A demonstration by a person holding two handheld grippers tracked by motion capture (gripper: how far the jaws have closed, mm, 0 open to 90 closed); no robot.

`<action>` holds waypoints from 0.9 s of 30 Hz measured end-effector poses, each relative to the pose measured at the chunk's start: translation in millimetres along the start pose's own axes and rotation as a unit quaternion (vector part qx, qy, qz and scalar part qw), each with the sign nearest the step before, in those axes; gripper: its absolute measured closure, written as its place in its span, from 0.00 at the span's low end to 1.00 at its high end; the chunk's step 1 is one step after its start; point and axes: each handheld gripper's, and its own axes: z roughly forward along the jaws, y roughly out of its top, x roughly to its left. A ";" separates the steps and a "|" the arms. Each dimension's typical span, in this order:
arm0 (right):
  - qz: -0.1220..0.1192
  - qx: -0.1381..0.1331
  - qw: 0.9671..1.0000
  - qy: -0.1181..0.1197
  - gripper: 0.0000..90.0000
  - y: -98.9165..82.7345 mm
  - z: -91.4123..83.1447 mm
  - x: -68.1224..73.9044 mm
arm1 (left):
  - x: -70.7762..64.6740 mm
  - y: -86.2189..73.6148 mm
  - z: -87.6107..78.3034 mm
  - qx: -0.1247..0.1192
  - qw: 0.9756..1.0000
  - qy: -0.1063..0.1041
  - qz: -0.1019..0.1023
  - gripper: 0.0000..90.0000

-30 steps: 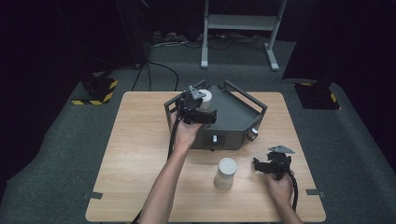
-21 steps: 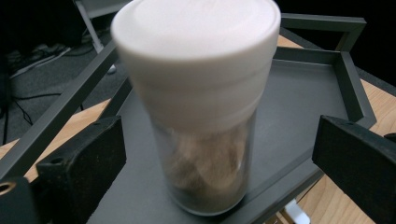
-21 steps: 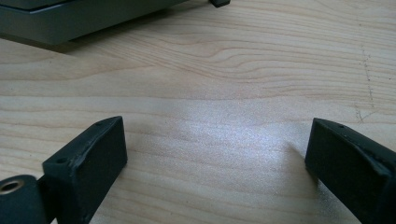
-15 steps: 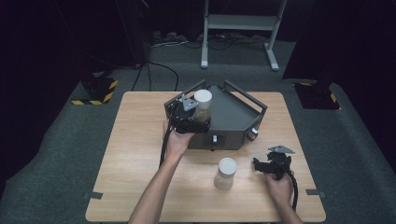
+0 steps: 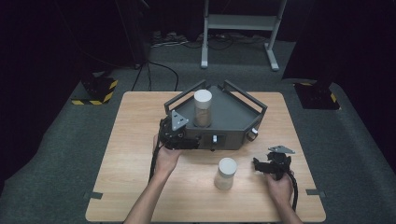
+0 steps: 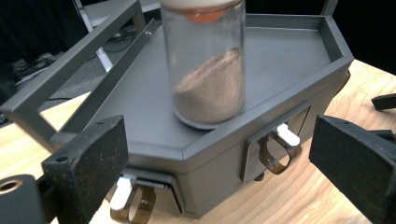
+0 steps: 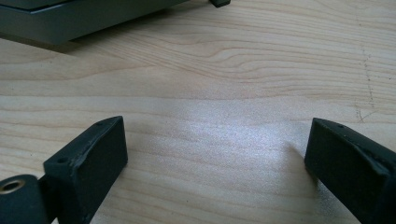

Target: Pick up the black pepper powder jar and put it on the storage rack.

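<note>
Since a second ago the left gripper (image 5: 180,135) has drawn back from over the grey tray (image 5: 233,116) toward the person's side of the tabletop (image 5: 135,186) and now sits low against the tray's front left corner. It has left the tall jar (image 5: 202,108) standing upright on the tray floor, near its left rail. Its jaws have eased inward a touch within the last half second, yet they stand wide apart with nothing between them; the jar is beyond them, untouched. From the left gripper view that jar (image 6: 205,65) is clear glass, part filled with brown powder, with a pale lid.

A second, shorter jar (image 5: 226,173) with a white lid stands upright on the bare wood in front of the tray, between the two hands. The right gripper (image 5: 266,166) has not shifted: it rests near the right front of the tabletop, just beside that jar, jaws spread and empty over the wood grain.

The tabletop is light wood, set on grey carpet in a dark room, with a metal stand behind and black-and-yellow striped blocks at either side. No writing is legible anywhere. Both forearms enter from the bottom edge, the left stretched further forward, the right hand (image 5: 279,189) tucked close.
</note>
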 end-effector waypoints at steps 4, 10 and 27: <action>0.000 0.000 1.000 0.000 0.06 -0.1 0.0 -0.2 | 4.1 -8.3 -2.2 -0.001 1.000 0.001 -0.020 0.05; 0.000 0.000 1.000 0.000 0.06 -0.1 0.0 -0.2 | 10.0 -19.9 -5.4 0.006 1.000 0.005 -0.029 0.05; 0.000 -0.001 1.000 0.000 0.06 -0.2 0.0 0.0 | 24.6 -50.6 -3.9 0.010 0.998 0.017 -0.053 0.05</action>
